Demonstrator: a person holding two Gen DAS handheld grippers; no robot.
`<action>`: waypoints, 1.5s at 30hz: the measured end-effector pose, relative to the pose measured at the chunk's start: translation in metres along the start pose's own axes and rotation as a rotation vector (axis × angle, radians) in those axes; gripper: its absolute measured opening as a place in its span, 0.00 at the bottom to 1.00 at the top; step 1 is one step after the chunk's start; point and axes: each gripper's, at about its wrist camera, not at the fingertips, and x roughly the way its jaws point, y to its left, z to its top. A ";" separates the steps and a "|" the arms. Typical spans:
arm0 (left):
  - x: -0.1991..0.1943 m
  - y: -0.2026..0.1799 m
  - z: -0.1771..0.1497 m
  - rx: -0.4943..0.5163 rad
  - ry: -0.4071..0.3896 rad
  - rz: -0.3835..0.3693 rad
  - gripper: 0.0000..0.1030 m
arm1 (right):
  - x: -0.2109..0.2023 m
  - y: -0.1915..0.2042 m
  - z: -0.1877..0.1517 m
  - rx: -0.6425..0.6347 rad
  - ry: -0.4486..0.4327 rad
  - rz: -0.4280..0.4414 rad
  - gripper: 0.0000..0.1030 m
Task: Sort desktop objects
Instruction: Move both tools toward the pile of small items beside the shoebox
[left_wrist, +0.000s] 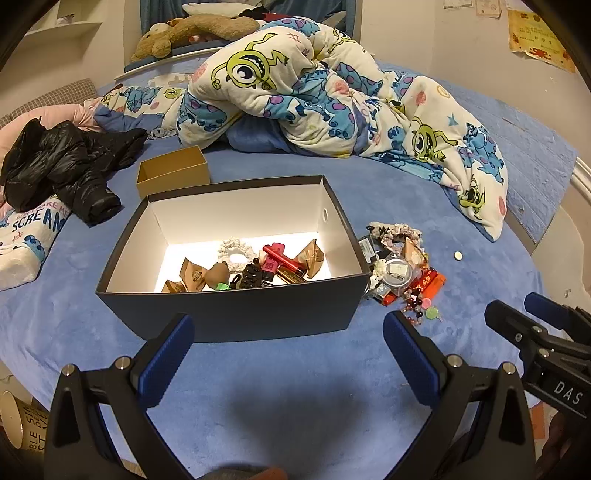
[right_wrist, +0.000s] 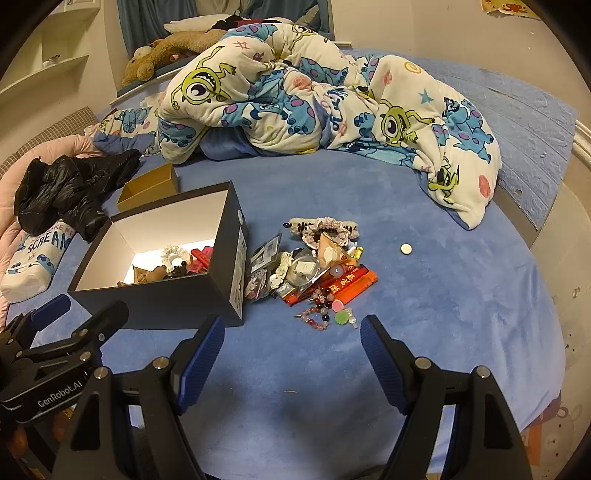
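A dark blue box with a white inside stands on the blue bed; it also shows in the right wrist view. Inside lie several small things: a pink tube, a white scrunchie, brown packets. Right of the box is a pile of small objects, with orange tubes, a bead bracelet and a lace hairband. My left gripper is open and empty before the box. My right gripper is open and empty before the pile.
A small gold box stands behind the blue box. A black jacket lies at the left. A cartoon quilt is heaped at the back. A small white disc lies right of the pile.
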 end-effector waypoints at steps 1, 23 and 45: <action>0.000 0.000 0.000 0.000 0.001 -0.001 1.00 | 0.000 0.000 -0.001 0.000 0.000 0.000 0.76; 0.005 -0.012 0.002 0.005 0.027 -0.028 1.00 | 0.000 -0.007 -0.001 0.015 0.005 0.009 0.76; 0.030 -0.093 -0.009 0.116 0.019 -0.177 1.00 | 0.007 -0.072 -0.013 0.101 0.028 -0.058 0.76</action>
